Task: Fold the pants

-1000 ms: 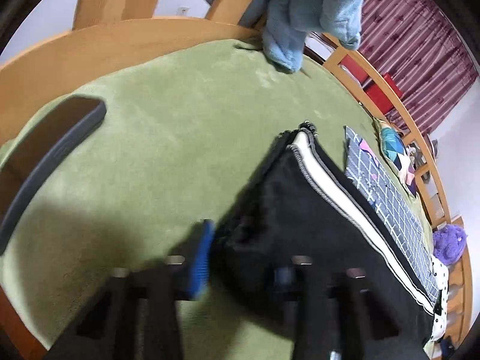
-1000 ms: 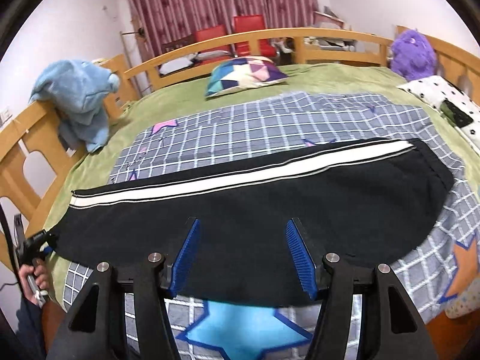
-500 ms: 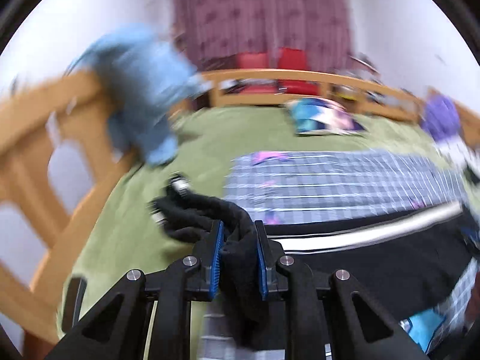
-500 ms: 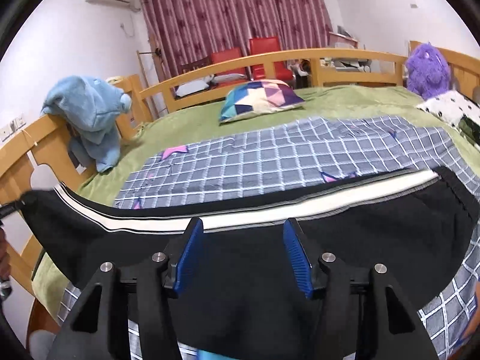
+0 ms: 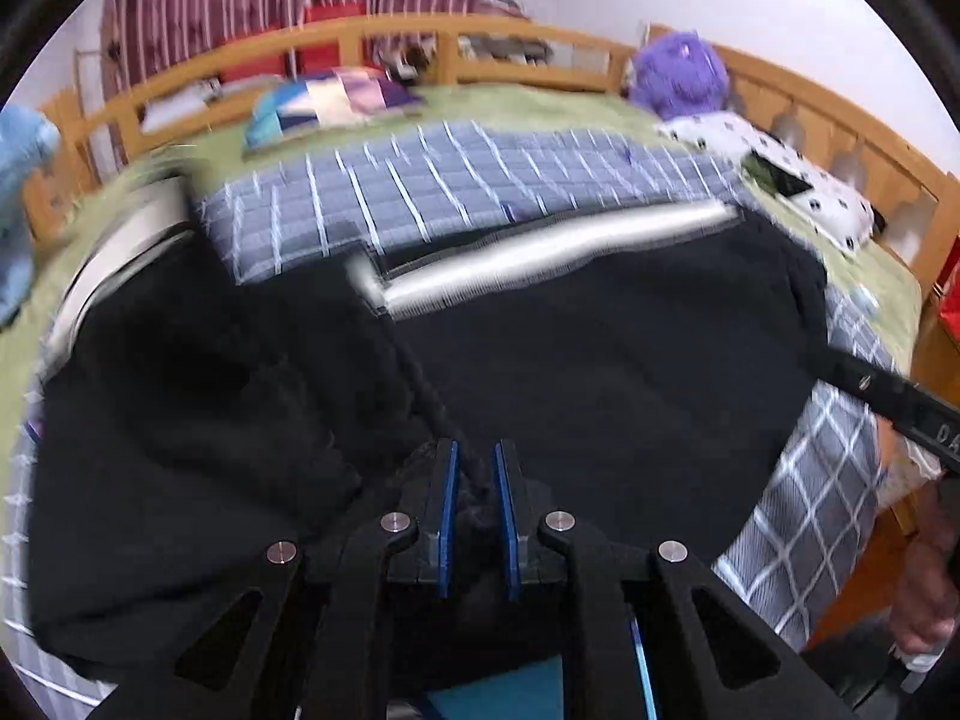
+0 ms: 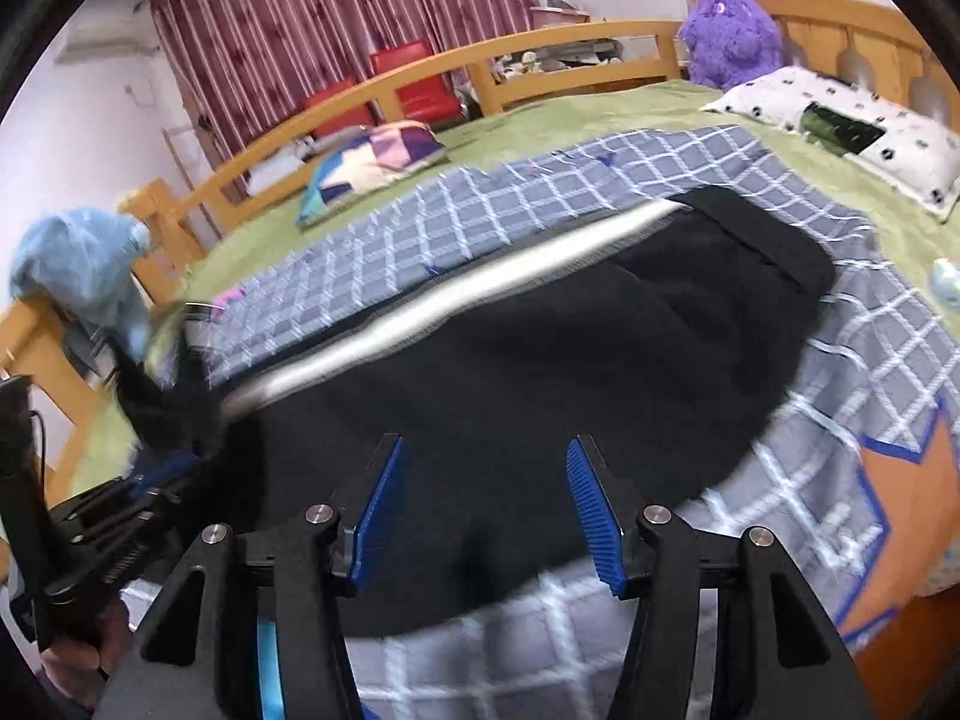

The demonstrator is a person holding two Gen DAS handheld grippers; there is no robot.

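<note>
On the grid-patterned grey blanket (image 6: 540,204) spread over the green bedcover (image 6: 600,114), the black pants (image 6: 570,354) lie across the middle of the bed, their white side stripe (image 6: 456,294) running from about nine o'clock toward two o'clock in the right wrist view. The left gripper (image 5: 475,468) sits at six o'clock of its own view with its blue pads (image 5: 447,510) drawn nearly together, pinching a bunched fold of the black fabric between them; the cloth to its ten o'clock side is lifted and rumpled, doubled over the flatter part, though motion blur softens the detail. The right gripper (image 6: 483,468) hovers over the near edge of the pants with its fingers spread wide and nothing between them; whether the tips touch the cloth I cannot tell. At eight o'clock of the right wrist view the left tool appears as a dark blurred shape beside the raised fabric. A multicoloured cushion (image 6: 372,162) rests at eleven o'clock, a purple plush toy (image 6: 729,36) at one o'clock against the wooden bed rail (image 6: 540,48), and a white spotted pillow (image 6: 852,126) at two o'clock.
</note>
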